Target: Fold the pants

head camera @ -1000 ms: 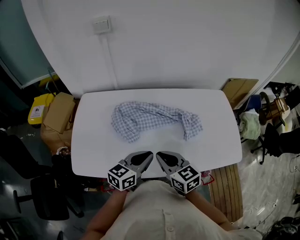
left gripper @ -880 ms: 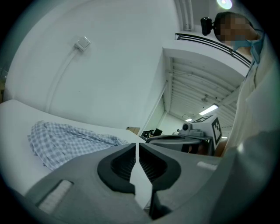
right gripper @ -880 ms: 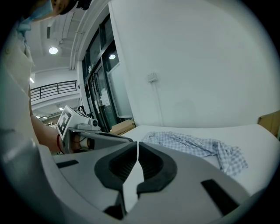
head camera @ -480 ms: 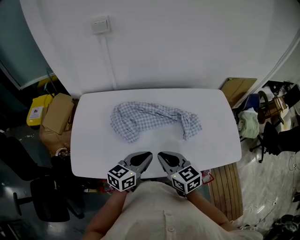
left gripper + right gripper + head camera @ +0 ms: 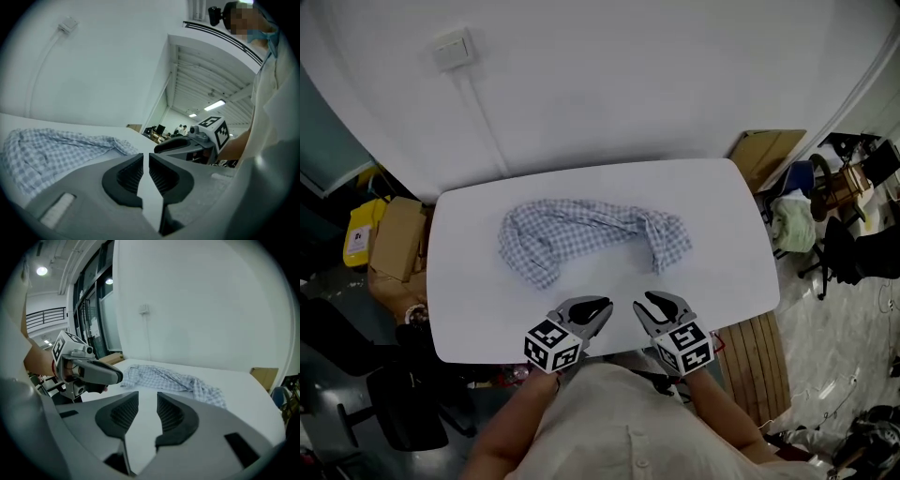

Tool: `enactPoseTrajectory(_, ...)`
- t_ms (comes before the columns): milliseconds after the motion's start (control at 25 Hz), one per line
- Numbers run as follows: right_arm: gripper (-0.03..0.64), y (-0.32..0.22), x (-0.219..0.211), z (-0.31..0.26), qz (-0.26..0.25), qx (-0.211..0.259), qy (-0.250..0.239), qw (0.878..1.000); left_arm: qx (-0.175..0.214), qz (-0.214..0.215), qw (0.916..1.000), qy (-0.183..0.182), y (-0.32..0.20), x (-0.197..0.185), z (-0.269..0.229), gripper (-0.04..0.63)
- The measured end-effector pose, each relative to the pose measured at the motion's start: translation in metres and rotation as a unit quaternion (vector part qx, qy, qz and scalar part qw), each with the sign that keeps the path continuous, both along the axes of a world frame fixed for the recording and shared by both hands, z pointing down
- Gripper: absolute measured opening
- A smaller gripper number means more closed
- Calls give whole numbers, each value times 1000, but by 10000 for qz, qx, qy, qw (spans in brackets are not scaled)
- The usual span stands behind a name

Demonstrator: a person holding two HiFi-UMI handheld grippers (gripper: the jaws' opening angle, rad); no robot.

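Note:
The blue-and-white checked pants [image 5: 586,230] lie crumpled in a long bunch across the far half of the white table [image 5: 727,272]. Both grippers hover over the table's near edge, short of the cloth. My left gripper [image 5: 602,306] is shut and empty; in the left gripper view its jaws [image 5: 146,158] leave only a thin slit, with the pants [image 5: 51,150] ahead to the left. My right gripper [image 5: 664,300] is open: its jaws have just been opening and nothing is between them [image 5: 147,398]. The pants [image 5: 173,378] lie ahead of it.
A wall socket [image 5: 450,49] with a cable sits above the table. Cardboard boxes [image 5: 394,239] and a yellow item [image 5: 356,244] stand on the floor at left. A wooden pallet [image 5: 752,361] and cluttered chairs [image 5: 834,253] are at right.
Both grippers have moved forward over the table's near edge toward the pants. The right gripper's jaws have parted; the left's stay together. The head view has shifted.

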State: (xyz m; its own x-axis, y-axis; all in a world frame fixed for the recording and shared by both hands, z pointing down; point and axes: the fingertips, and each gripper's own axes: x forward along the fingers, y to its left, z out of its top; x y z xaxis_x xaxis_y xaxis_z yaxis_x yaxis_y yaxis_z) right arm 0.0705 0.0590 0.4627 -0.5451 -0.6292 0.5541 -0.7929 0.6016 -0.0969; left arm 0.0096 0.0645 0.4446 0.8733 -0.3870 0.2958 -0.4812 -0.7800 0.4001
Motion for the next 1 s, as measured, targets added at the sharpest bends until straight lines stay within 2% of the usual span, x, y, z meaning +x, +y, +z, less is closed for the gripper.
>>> enactPoseTrajectory(200, 140, -22, 24, 15, 121, -174, -17, 9998, -61, 322, 9990, -292, -23, 39, 13, 22)
enactPoseTrajectory(480, 149, -52, 59, 35, 327, -354, 51, 9988, -101, 418, 9974, -577, -52, 78, 30, 24)
enactPoseTrajectory(680, 173, -71, 80, 72, 494, -682, 402, 9956, -155, 355, 9956, -850, -72, 93, 47, 102)
enactPoseTrajectory(1000, 183, -92, 83, 118, 507, -1098, 905, 9885, -312, 250, 9936, -1059, -93, 102, 67, 112)
